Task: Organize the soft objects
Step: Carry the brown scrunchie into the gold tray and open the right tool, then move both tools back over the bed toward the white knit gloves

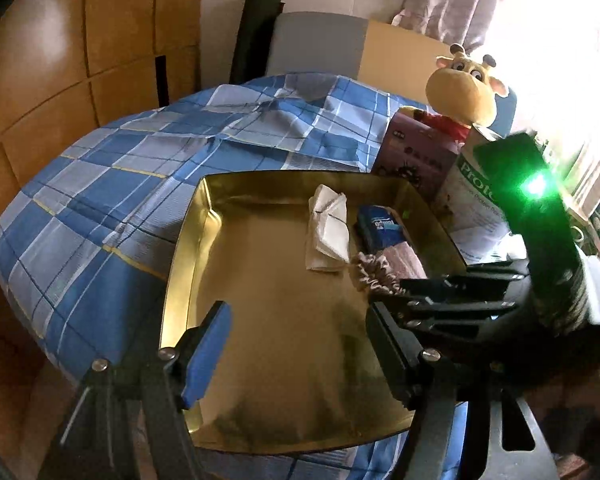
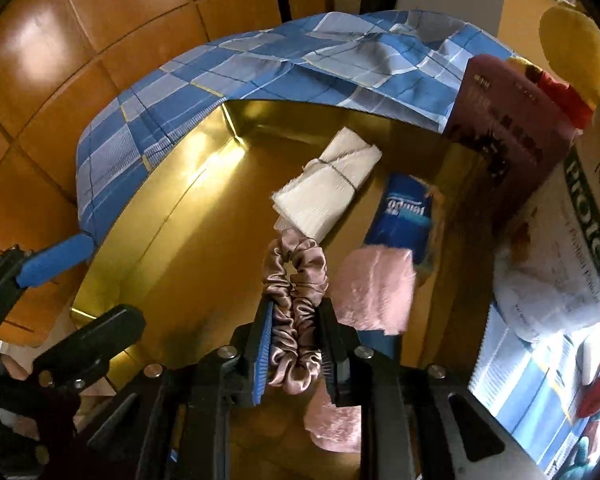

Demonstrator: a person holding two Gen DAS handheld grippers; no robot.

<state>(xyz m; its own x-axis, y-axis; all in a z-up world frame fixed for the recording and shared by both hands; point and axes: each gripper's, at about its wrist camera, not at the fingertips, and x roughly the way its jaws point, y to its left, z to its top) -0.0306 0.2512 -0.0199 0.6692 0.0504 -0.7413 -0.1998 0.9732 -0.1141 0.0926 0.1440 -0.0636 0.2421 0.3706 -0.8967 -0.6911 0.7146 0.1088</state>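
Note:
A gold tray (image 1: 204,248) (image 2: 172,224) lies on a blue checked cloth. In it are a folded white cloth (image 1: 327,232) (image 2: 332,188), a blue tissue pack (image 1: 380,226) (image 2: 406,216) and a pink fuzzy cloth (image 1: 410,262) (image 2: 376,288). My right gripper (image 2: 296,312) is shut on a dusty-pink satin scrunchie (image 2: 296,280) (image 1: 374,276) and holds it over the tray's right part, above the pink cloth. My left gripper (image 1: 300,332) is open and empty over the tray's near side; its blue pad (image 2: 54,260) shows in the right wrist view.
Right of the tray stand a maroon box (image 1: 416,156) (image 2: 512,112), a white protein box (image 1: 480,208) (image 2: 572,240) and a yellow plush giraffe (image 1: 464,88). The blue checked cloth (image 1: 140,184) (image 2: 172,92) spreads left and behind. Wooden panels (image 1: 60,60) lie beyond.

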